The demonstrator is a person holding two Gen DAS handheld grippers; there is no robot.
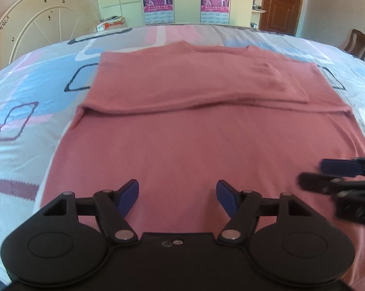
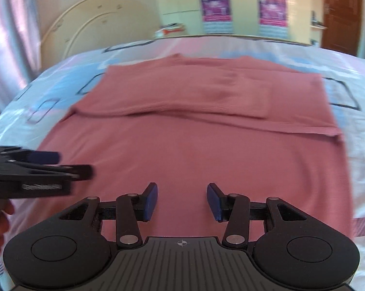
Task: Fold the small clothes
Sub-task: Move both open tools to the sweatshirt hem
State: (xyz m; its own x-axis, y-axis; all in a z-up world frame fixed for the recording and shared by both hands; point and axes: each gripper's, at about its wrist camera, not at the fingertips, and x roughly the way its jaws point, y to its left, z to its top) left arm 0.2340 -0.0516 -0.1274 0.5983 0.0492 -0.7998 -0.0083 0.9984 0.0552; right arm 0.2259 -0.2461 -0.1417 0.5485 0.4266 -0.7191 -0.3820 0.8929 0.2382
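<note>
With the pink shirt (image 1: pixel 182 131) laid flat on the bed (image 1: pixel 24 111), sleeves folded in at its far end, and both the left gripper (image 1: pixel 177 197) and right gripper (image 2: pixel 182 200) released above its near hem, only one layer could be pinched, leaving the fold crooked.

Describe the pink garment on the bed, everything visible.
The pink garment is a plain salmon-pink top of fine ribbed knit, lying flat on the patterned bedsheet. Both sleeves are folded across its far half, one overlapping the other, with the neckline at the far edge. The near half is smooth and unfolded. The left gripper and right gripper are above its near hem, jaws open; whether either touches the cloth cannot be told. Nothing else rests on it.
</note>
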